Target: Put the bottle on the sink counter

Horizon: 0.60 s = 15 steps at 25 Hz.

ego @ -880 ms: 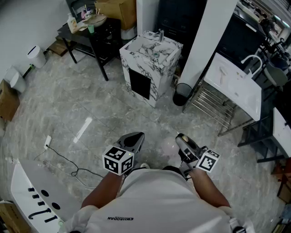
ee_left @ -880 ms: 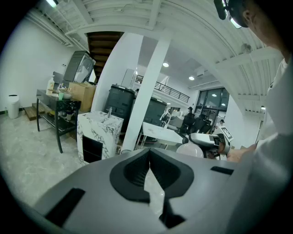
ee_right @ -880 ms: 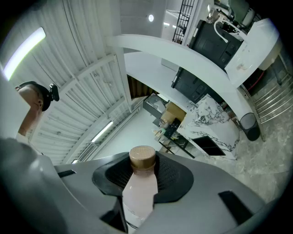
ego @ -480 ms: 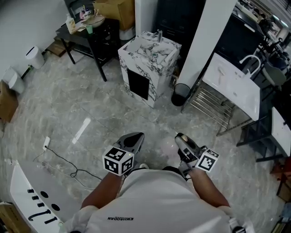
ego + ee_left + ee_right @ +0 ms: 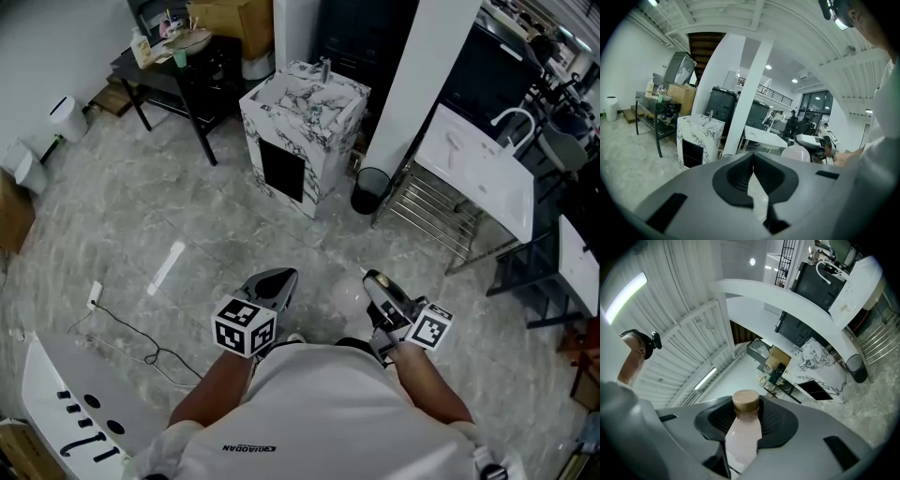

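Note:
A pale pink bottle (image 5: 742,434) with a brown cap stands between the jaws of my right gripper (image 5: 746,414), which is shut on it. In the head view the right gripper (image 5: 377,287) is held low in front of the person, and the bottle (image 5: 344,298) shows as a pale blob at its left side. My left gripper (image 5: 273,281) is beside it, and its jaws (image 5: 753,161) are shut with nothing between them. The marble sink counter (image 5: 302,101) with a faucet stands ahead across the floor, well apart from both grippers.
A white basin (image 5: 476,171) on a metal rack stands to the right, with a black bin (image 5: 368,191) between it and the marble unit. A black table (image 5: 184,66) with small items is at the far left. A white pillar (image 5: 422,75) rises behind the bin. A cable (image 5: 131,330) lies on the floor at left.
The head view has drifted slightly, so the marble unit sits a little higher and further left. Both grippers hold their places, and the bottle's pale body shows more clearly.

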Available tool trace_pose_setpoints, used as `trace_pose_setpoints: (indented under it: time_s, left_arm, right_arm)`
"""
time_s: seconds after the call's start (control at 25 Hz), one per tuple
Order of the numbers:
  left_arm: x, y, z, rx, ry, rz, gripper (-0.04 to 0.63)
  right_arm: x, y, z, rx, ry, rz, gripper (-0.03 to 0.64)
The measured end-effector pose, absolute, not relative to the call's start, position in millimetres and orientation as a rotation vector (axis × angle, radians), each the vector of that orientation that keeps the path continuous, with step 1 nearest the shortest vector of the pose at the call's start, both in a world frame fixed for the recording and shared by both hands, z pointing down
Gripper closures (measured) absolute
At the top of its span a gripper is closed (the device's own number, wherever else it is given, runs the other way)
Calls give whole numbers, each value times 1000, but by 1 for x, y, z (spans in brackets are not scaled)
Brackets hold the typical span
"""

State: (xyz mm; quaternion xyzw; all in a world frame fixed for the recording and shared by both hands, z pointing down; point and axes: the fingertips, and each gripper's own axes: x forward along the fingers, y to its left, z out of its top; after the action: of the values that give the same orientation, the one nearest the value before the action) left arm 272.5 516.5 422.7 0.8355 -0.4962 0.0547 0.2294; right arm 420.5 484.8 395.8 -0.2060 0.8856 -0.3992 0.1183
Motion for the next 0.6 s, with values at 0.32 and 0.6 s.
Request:
trace_pose_setpoints:
  time_s: [0.32,0.6]
  left_arm:
    - [262,517,423,2319,-1406,181,580]
    - [247,515,424,2325,-1448,238,580]
  right_arm:
    - [409,488,399,-590,2599,-1192,460]
    - [399,483,398,-578,2610,-1195,460]
